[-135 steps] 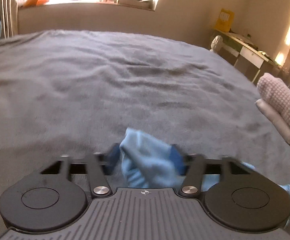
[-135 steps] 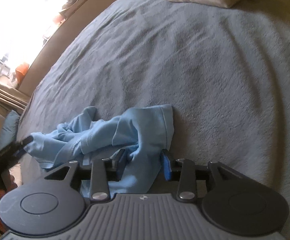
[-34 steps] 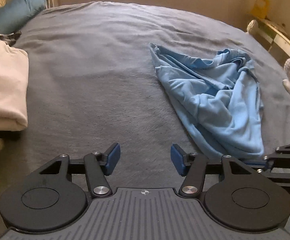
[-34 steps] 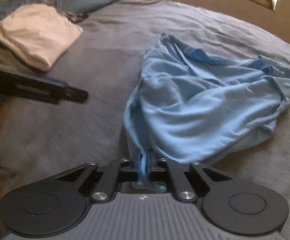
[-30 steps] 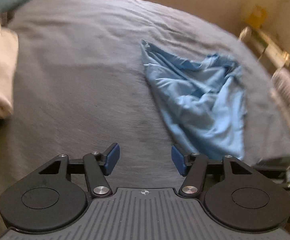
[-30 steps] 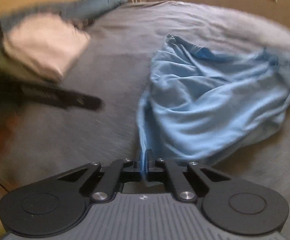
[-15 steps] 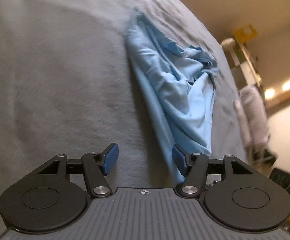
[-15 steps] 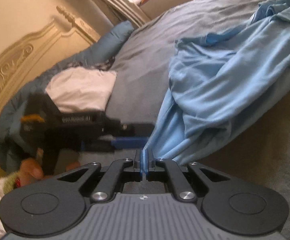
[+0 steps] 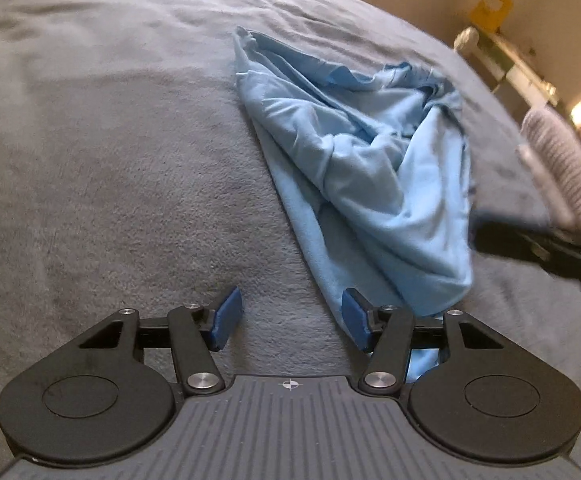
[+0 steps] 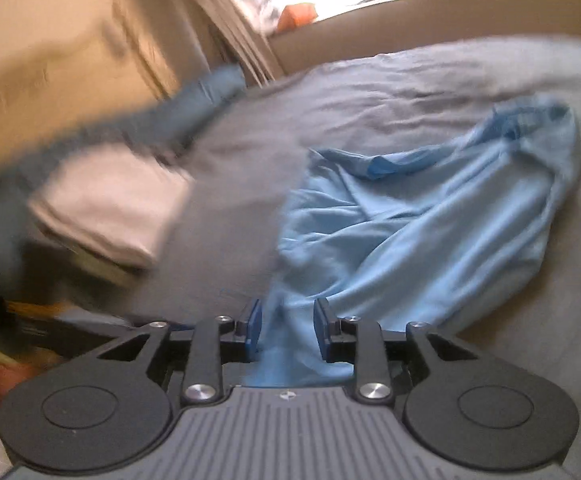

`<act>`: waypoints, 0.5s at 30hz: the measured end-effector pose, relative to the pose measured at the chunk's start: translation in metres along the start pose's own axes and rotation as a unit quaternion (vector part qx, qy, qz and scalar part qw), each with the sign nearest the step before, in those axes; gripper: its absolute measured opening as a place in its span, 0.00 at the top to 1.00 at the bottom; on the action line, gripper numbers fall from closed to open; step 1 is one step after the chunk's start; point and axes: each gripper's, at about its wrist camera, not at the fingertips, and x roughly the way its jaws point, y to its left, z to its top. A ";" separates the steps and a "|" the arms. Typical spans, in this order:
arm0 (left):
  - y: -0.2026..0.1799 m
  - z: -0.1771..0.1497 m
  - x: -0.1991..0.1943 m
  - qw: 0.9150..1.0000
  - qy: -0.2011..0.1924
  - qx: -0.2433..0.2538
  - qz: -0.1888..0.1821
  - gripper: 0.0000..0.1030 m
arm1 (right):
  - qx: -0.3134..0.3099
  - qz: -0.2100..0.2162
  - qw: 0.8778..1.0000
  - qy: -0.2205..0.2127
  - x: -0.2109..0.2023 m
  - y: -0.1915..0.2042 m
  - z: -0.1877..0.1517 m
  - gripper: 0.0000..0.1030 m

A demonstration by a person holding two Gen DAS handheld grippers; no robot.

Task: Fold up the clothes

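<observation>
A crumpled light-blue garment (image 9: pixel 370 152) lies in a loose heap on a grey bed cover (image 9: pixel 110 160), its narrow near end trailing toward both claws. The left claw (image 9: pixel 290 318) hovers low over the cover with its jaws apart and nothing between them; the cloth's near tip lies just right of its right pad and runs under that side. The right claw (image 10: pixel 286 330) is opening, its pads drawing off the strip of blue cloth (image 10: pixel 410 232) that lies between them, the rest spreading far and right. A folded white stack (image 10: pixel 106 204) sits on the bed to the far left, well apart from the garment
</observation>
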 end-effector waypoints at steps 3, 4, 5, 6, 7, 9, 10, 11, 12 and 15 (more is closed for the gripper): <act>-0.013 -0.005 0.004 0.999 -0.005 0.039 0.031 0.46 | -0.046 -0.041 0.998 0.034 0.034 0.011 0.002 0.66; -0.015 -0.006 0.004 0.998 -0.005 0.048 0.038 0.44 | -0.053 -0.060 0.996 0.047 0.046 0.011 -0.001 0.67; -0.018 -0.007 0.005 0.997 -0.006 0.058 0.044 0.44 | -0.050 -0.075 0.994 0.057 0.054 0.010 -0.002 0.71; -0.020 -0.008 0.005 0.996 -0.006 0.067 0.051 0.44 | -0.032 -0.076 0.995 0.058 0.056 0.005 -0.003 0.86; -0.021 -0.009 0.006 0.996 -0.006 0.071 0.054 0.43 | -0.003 -0.067 0.996 0.051 0.052 -0.002 -0.002 0.92; -0.021 -0.008 0.005 0.996 -0.006 0.070 0.053 0.43 | 0.037 -0.063 0.997 0.016 0.026 -0.012 0.003 0.93; -0.020 -0.008 0.005 0.996 -0.005 0.069 0.053 0.43 | 0.054 -0.062 0.997 -0.003 0.012 -0.017 0.004 0.93; -0.020 -0.008 0.005 0.996 -0.005 0.068 0.053 0.43 | 0.068 -0.063 0.996 -0.021 -0.003 -0.020 0.007 0.93; -0.020 -0.008 0.005 0.996 -0.005 0.067 0.052 0.43 | 0.083 -0.061 0.994 -0.040 -0.017 -0.025 0.009 0.93; -0.019 -0.007 0.005 0.997 -0.004 0.065 0.051 0.43 | 0.139 -0.062 0.984 -0.095 -0.059 -0.045 0.012 0.97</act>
